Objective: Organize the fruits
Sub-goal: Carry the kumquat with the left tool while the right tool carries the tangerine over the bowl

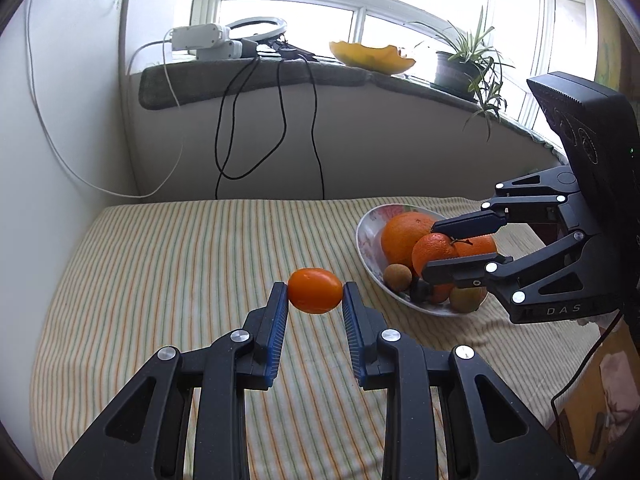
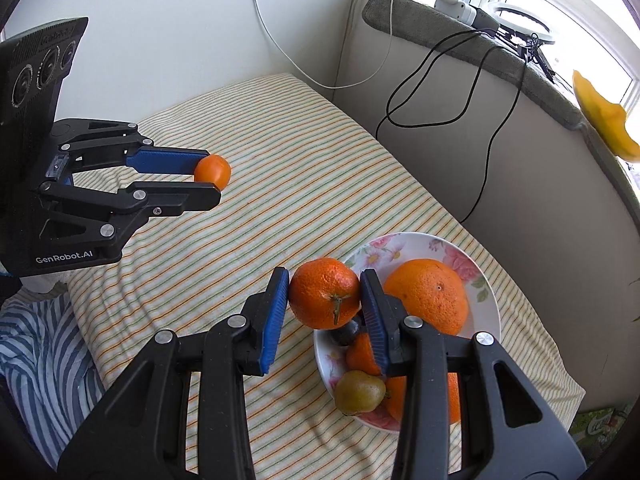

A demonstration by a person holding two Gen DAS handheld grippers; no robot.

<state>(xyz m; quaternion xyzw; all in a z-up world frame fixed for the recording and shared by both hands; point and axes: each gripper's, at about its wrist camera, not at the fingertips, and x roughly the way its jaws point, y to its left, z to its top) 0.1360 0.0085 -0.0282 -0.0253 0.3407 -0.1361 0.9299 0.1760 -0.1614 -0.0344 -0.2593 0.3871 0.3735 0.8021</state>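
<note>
Striped tablecloth [image 1: 180, 248], left claw [image 1: 315, 294] grasping small orange fruit [image 1: 315, 290] (smooth-skinned), right claw [image 2: 325, 294] clenching mandarin [image 2: 325, 293] above bowl [image 2: 490, 292]

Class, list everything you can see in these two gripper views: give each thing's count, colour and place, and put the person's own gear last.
small smooth fruit: one, orange, held in the air above the cloth
mandarin: one, orange, green stalk, held over the bowl's rim
bowl: one, white with pink flowers, on the cloth
large orange: one, orange, in the bowl
greenish fruit: one, in the bowl's near side
brown round fruit: one, in the bowl
striped cloth: one, cream with stripes, covers the table
potted plant: one, green, on the windowsill
cables: several, black and white, hanging from the sill
left gripper: black, blue fingers, shut on the smooth fruit
right gripper: black, blue fingers, shut on the mandarin
</note>
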